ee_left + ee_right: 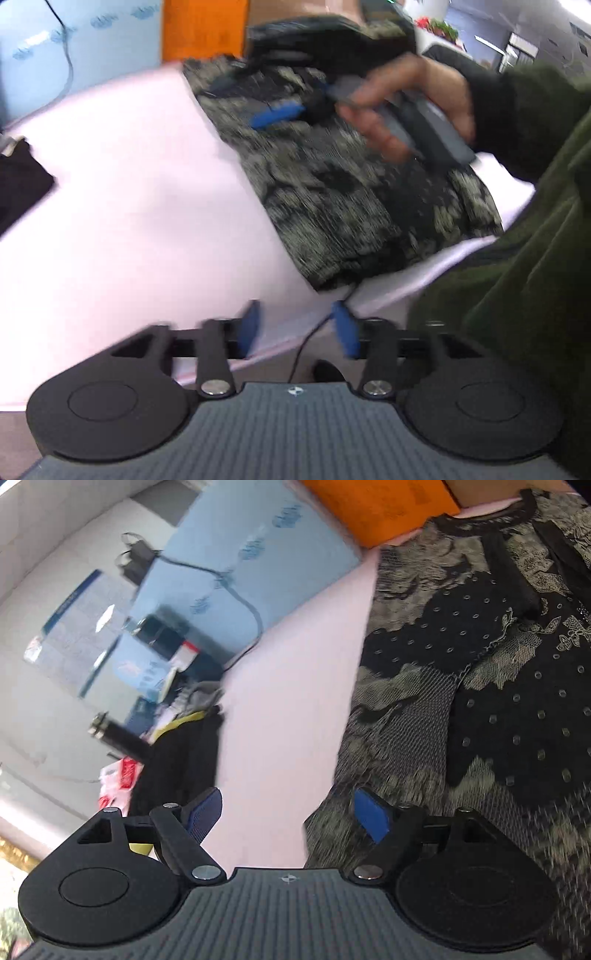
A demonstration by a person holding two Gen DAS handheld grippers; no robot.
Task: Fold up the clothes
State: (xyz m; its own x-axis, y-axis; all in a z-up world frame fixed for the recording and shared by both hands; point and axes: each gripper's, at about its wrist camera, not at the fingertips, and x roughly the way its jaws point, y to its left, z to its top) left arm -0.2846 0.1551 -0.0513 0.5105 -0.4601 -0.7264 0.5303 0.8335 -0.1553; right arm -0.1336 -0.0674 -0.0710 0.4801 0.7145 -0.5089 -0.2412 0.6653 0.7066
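From the left wrist view, I am seeing the top, a dark patterned garment, lying folded into a long strip on the pink counter, running from about 11 o'clock down toward 5 o'clock. It is lying flat, I judge, so an edge can be picked up and folded again. My left gripper is hanging just off the counter's near edge, short of the top's near end. Its jaws are standing apart with nothing between them. It is pointing forward and level, roughly toward 12 o'clock.

My right hand is reaching in from 2 o'clock, wrapped around the right gripper, which is angling down over the top's upper part. The blur is too heavy to say whether it is touching cloth. A black cloth is lying at 9 o'clock, well apart from the top.

From the right wrist view, I am looking along the top's left edge; the top is filling the right half, neckline near 1 o'clock. My right gripper is spread wide, holding nothing, one finger over bare counter, the other over cloth. I judge it is straddling the edge, ready to pinch it. The black cloth is lying at 9 o'clock.
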